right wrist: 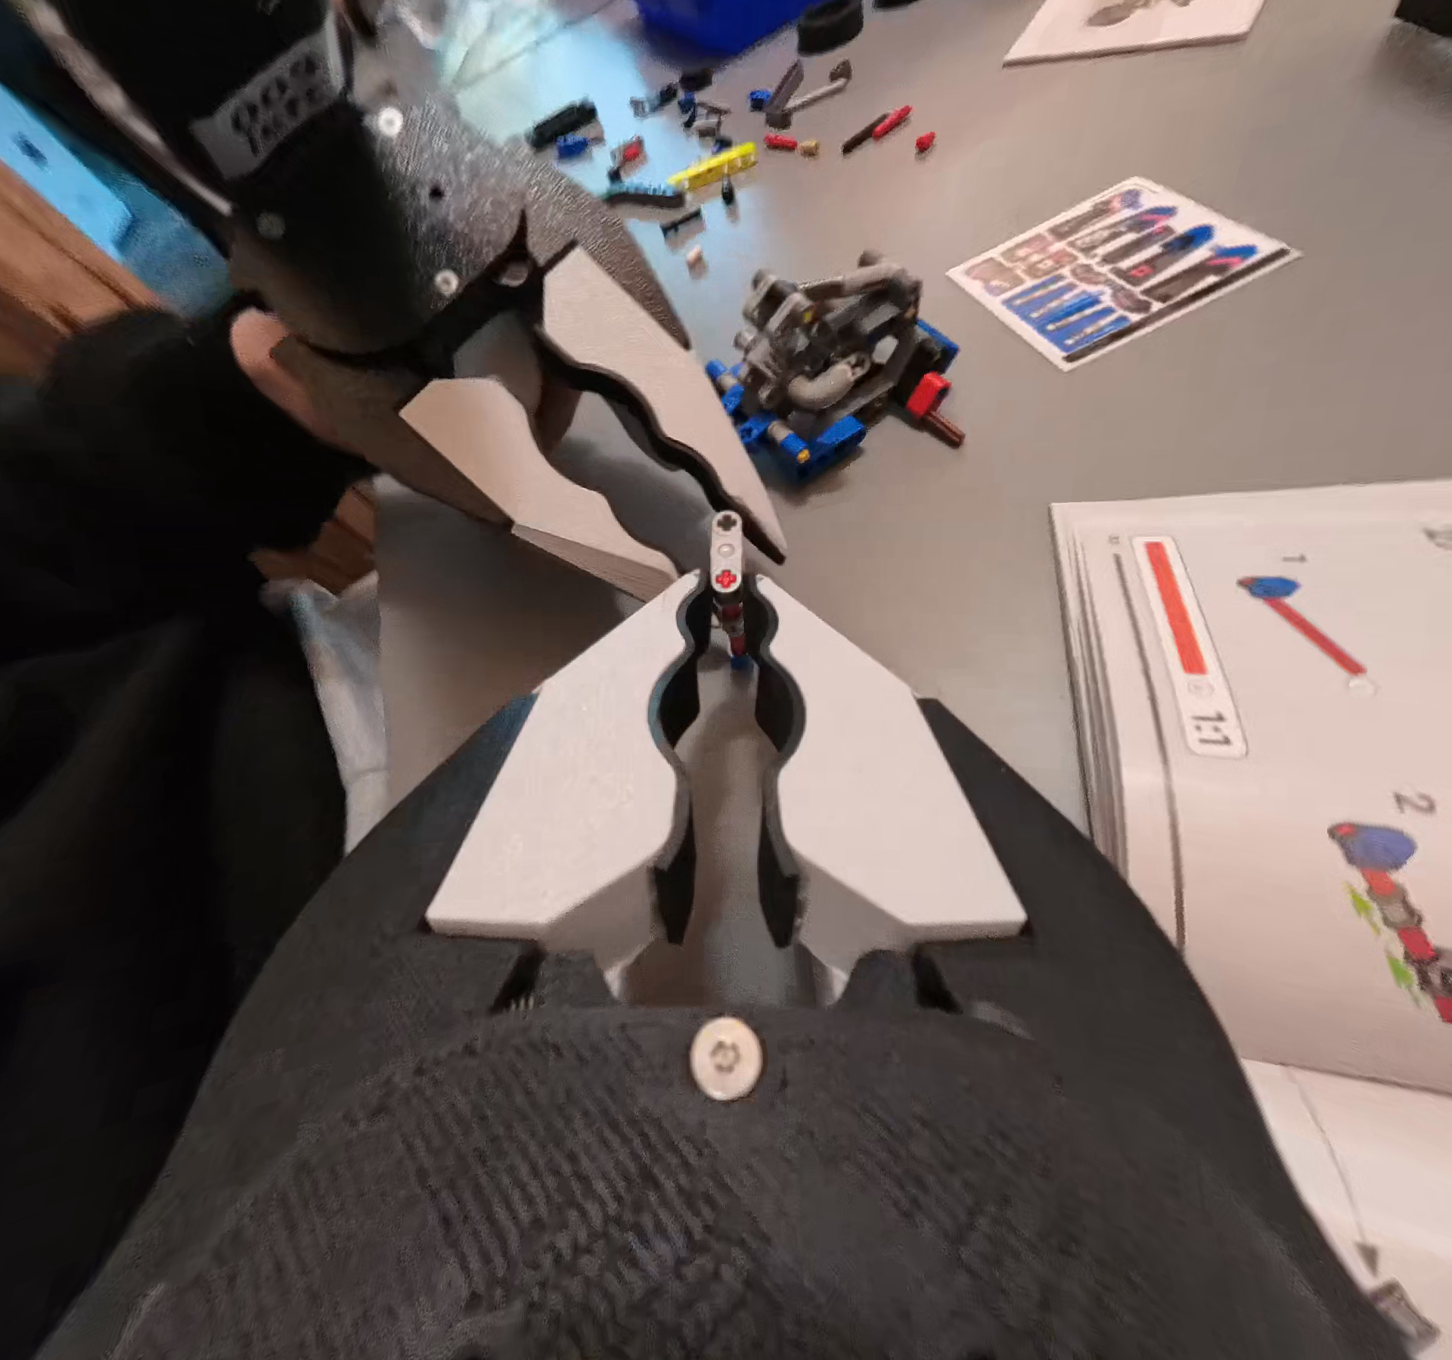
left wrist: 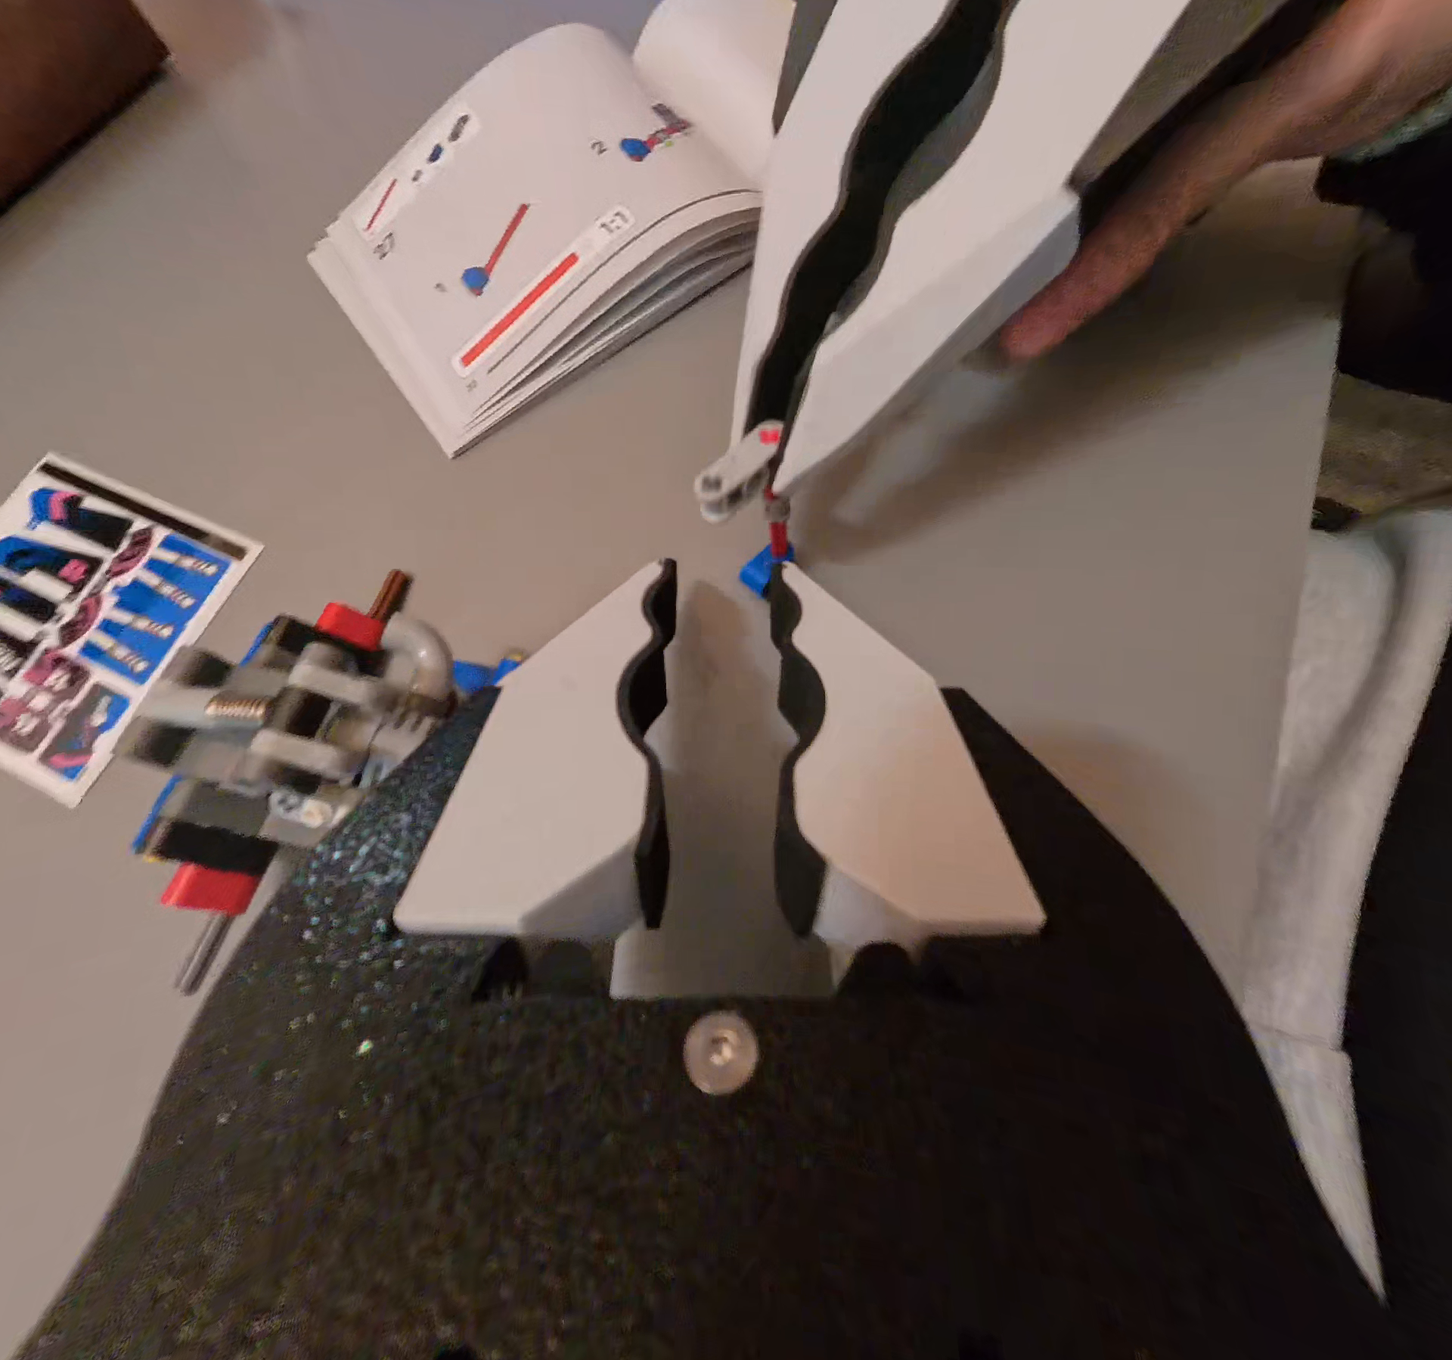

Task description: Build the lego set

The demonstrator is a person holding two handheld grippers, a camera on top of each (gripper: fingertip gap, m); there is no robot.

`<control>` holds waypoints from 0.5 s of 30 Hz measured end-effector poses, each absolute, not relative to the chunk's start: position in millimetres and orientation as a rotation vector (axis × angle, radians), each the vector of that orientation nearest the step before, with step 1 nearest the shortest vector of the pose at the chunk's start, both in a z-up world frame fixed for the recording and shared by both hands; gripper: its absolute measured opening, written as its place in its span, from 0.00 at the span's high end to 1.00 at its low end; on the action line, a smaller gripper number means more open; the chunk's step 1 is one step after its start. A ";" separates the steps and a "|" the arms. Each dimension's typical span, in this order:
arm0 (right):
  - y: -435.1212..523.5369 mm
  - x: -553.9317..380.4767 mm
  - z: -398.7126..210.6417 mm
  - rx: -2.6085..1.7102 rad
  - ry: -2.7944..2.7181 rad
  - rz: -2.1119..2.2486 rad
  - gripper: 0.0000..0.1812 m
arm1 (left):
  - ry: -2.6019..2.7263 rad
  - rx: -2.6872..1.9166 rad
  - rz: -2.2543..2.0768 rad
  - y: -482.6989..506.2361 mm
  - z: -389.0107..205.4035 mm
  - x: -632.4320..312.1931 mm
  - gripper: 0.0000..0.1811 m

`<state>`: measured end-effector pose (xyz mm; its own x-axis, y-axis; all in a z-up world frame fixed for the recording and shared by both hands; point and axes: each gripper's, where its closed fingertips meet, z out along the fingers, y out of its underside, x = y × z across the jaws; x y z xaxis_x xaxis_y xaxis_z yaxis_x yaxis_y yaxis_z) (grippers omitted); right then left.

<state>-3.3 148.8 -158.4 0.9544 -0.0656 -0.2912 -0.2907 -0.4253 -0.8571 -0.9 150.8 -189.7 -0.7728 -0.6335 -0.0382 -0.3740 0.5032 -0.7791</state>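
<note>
Left gripper [left wrist: 723, 576] jaws apart, empty, blue piece [left wrist: 760, 572] at its right tip | right gripper [left wrist: 774, 473] clamps red axle [left wrist: 778, 536], grey beam [left wrist: 735, 470] on top | right view: right gripper [right wrist: 727, 587] narrow on red axle [right wrist: 735, 619] | half-built model [right wrist: 837, 356] on table [right wrist: 982, 426] beyond

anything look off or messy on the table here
Nothing looks damaged or spilled. Loose lego pieces lie scattered at the far side, normal mid-build. The right tool holds the red axle upright; the half-built model sits intact.

In the right wrist view, the half-built model [right wrist: 841, 356] sits on the table [right wrist: 982, 458]. The sticker sheet [right wrist: 1123, 269] lies right of it, loose pieces [right wrist: 707, 143] farther back, the open booklet [right wrist: 1273, 756] nearer right.
</note>
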 end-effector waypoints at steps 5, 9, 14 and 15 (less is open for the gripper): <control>153.3 -7.1 -162.4 -2.052 0.186 0.203 0.97 | 2.545 -0.807 -1.223 138.8 -194.7 -7.6 0.92; 152.7 -7.2 -162.5 -2.048 0.165 0.195 0.97 | 2.579 -0.776 -1.227 136.7 -195.5 -6.6 0.99; 152.1 -9.4 -162.9 -2.077 0.122 0.139 0.97 | 2.591 -0.713 -1.229 137.1 -195.5 -9.4 0.98; 152.9 -10.4 -163.0 -2.083 0.114 0.131 0.97 | 2.594 -0.703 -1.228 138.3 -195.5 -10.3 0.98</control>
